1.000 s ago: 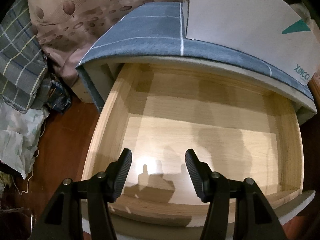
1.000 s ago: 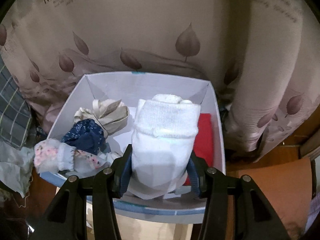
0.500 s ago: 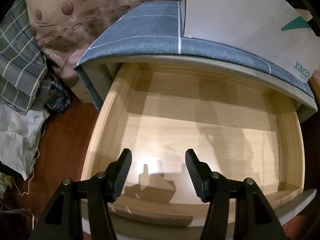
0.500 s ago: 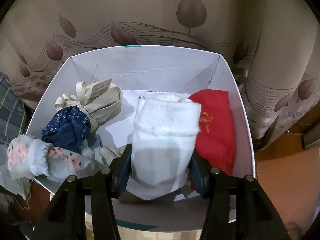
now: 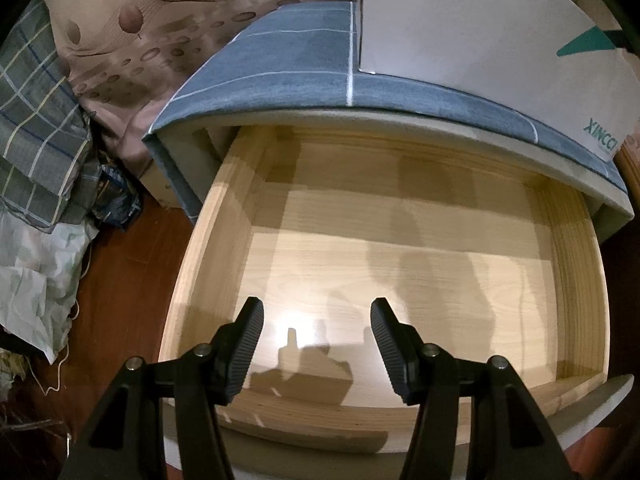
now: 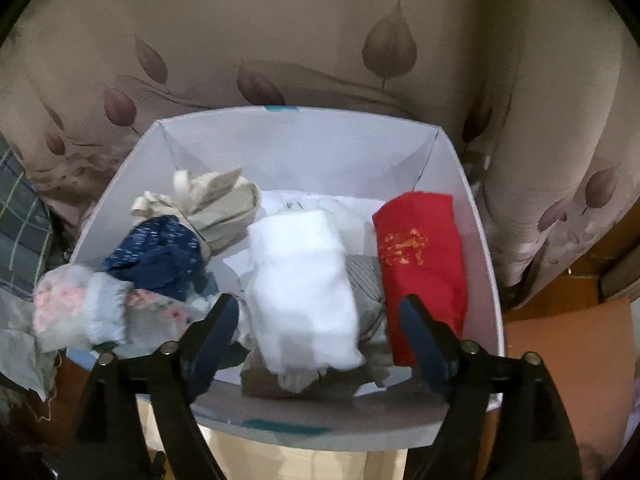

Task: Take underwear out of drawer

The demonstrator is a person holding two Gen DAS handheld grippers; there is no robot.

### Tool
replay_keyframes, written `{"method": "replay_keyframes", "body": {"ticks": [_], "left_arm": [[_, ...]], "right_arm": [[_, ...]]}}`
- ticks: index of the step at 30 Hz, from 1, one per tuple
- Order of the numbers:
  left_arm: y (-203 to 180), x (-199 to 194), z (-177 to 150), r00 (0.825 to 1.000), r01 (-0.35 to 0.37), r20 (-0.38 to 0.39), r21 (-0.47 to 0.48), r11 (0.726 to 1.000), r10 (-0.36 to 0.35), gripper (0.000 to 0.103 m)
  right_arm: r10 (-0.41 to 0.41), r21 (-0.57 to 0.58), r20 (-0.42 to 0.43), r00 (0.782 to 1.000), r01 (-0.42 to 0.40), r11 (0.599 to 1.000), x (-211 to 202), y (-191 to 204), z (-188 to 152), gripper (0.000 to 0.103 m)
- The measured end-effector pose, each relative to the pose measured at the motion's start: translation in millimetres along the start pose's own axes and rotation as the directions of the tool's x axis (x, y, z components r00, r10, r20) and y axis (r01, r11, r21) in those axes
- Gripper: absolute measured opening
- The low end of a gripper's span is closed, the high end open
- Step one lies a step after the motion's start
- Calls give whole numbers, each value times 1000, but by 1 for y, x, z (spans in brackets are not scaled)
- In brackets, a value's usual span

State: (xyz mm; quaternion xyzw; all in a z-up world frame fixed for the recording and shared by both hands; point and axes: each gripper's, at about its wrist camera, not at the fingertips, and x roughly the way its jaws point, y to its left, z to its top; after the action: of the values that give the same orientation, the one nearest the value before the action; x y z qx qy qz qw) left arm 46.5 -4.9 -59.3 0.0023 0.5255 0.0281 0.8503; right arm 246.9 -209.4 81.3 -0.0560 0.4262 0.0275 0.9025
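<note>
Right wrist: white folded underwear [image 6: 304,288], blurred, in box [image 6: 476,216].

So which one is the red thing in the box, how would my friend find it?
Look in the white cardboard box in front of the leaf-patterned curtain. The red folded cloth lies along the box's right wall, beside the white bundle. It is the only red piece, and it has orange-gold stitching on top.

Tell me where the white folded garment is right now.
In the right wrist view, the white folded garment lies in the white box, between the opening right gripper fingers, left of the red garment.
</note>
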Motion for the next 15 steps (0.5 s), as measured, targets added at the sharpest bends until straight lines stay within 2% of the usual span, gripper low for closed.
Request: {"method": "replay_keyframes", "body": {"ticks": [1, 3, 6, 8, 12, 15], "left_arm": [[-1, 0, 0, 1000, 0, -2, 1, 1000, 0, 57], [0, 1, 0, 1000, 6, -5, 0, 1000, -6, 57], [3, 3, 0, 1000, 21, -12, -11, 1000, -21, 57], [4, 4, 0, 999, 28, -20, -18, 999, -28, 57], [-2, 5, -2, 998, 41, -46, 7, 999, -40, 57], [-9, -8, -6, 999, 38, -6, 44, 998, -38, 57]], "right_arm": [[9, 4, 10, 1000, -9, 1000, -6, -1, -1, 86], [36, 22, 37, 999, -37, 999, -24, -3, -6, 95], [68, 51, 86, 994, -73, 996, -57, -10, -24, 102], [70, 47, 107, 992, -75, 996, -75, -12, -43, 103], [69, 16, 98, 993, -71, 997, -91, -14, -97, 103], [40, 12, 56, 998, -41, 999, -83, -11, -142, 103]]}}
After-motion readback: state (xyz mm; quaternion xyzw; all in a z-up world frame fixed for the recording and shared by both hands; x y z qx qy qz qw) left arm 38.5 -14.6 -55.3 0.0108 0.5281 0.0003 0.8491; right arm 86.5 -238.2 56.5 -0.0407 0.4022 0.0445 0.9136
